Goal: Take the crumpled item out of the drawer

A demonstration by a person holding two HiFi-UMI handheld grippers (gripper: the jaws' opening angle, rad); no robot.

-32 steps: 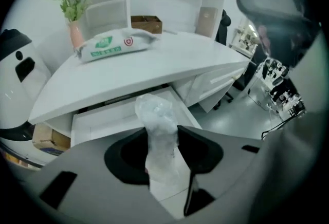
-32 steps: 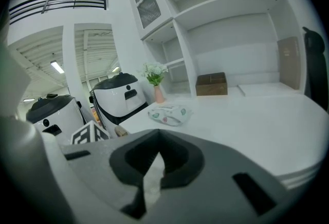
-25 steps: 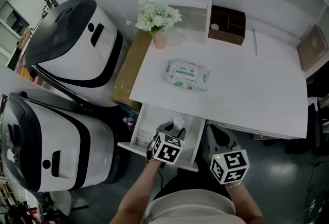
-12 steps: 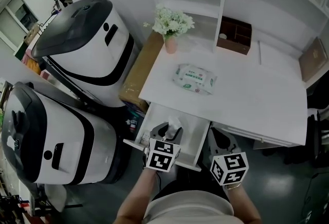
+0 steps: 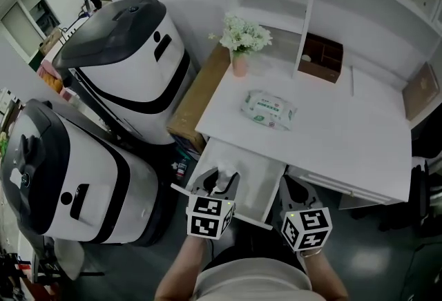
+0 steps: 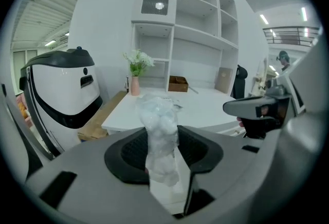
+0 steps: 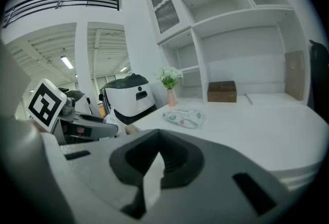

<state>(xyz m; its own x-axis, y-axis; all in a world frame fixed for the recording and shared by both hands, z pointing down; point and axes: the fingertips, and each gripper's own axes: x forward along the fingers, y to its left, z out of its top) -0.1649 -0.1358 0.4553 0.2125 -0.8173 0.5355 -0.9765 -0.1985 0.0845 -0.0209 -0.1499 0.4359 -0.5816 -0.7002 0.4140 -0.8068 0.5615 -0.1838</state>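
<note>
Head view: your left hand-held gripper (image 5: 215, 189) holds the crumpled white tissue-like wad (image 5: 222, 174) over the open white drawer (image 5: 257, 175).
Left gripper view: jaws part-closed, pinching the wad's middle; likely soft, light, so grip gently.
Right gripper view: right hand-held gripper (image 7: 157, 159) closed, empty.

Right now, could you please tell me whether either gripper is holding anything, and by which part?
The left gripper is shut on the crumpled item, pinching its lower part; its top sticks out past the jaws. The right gripper holds nothing.
</note>
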